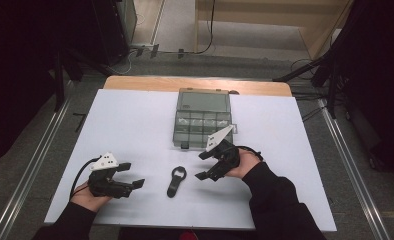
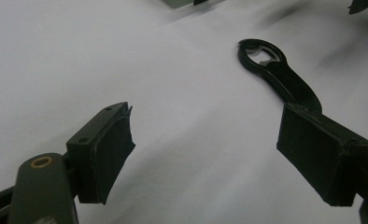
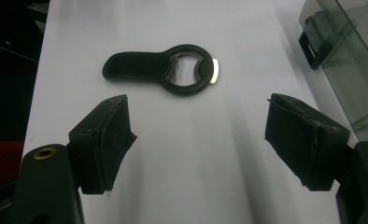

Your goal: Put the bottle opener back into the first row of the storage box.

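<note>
Item: right gripper (image 1: 209,165), jaws spread wide and empty, which I held just above the desk (image 1: 135,125) aimed at the black bottle opener (image 3: 166,70); left gripper (image 1: 131,176), jaws equally wide and empty, hung near the opener's handle end, so that, in my judgement, either could close on it. The opener lay flat on the white desk between the two grippers, touching neither, ring end toward the clear compartment box (image 1: 203,120) behind it. I could not make out the box's contents, and its latch was cut off in the right gripper view.
</note>
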Demonstrator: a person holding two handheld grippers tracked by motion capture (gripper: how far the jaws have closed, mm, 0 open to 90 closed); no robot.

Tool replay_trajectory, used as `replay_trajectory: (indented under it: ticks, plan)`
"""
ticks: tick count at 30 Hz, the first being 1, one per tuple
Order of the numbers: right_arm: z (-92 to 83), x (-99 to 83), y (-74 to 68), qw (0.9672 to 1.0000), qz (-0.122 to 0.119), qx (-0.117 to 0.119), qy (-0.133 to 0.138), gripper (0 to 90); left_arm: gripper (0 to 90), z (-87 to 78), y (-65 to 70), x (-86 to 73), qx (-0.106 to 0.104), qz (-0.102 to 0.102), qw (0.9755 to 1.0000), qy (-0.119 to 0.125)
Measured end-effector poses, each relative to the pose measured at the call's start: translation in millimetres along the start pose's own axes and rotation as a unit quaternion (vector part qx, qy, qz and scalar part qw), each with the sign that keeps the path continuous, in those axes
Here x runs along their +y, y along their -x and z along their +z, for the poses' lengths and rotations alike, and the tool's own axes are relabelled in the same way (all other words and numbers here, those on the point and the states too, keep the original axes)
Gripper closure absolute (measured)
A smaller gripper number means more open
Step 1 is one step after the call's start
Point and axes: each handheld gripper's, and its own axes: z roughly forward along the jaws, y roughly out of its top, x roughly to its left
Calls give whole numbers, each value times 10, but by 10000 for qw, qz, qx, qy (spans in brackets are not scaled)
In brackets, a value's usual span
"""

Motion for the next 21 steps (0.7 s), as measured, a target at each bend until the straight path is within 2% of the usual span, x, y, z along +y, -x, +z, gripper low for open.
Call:
replay_trajectory:
  ticks: [5,9,12,18,21]
  plan:
    - [35,67,22,9998,-157,86,-35,237,176,7,-3,-1,20,0,10000,10]
    - [62,131,42,9992,-318,245,36,242,176,10,0,0,5,2,10000,11]
    - [96,172,50,9986,-439,278,-61,242,176,12,1,0,-2,0,10000,11]
    - [131,260,42,9954,-809,487,-145,243,176,17,4,0,-5,-6,10000,10]
    - [142,289,66,9948,-844,546,-136,243,176,19,8,2,-13,19,10000,-18]
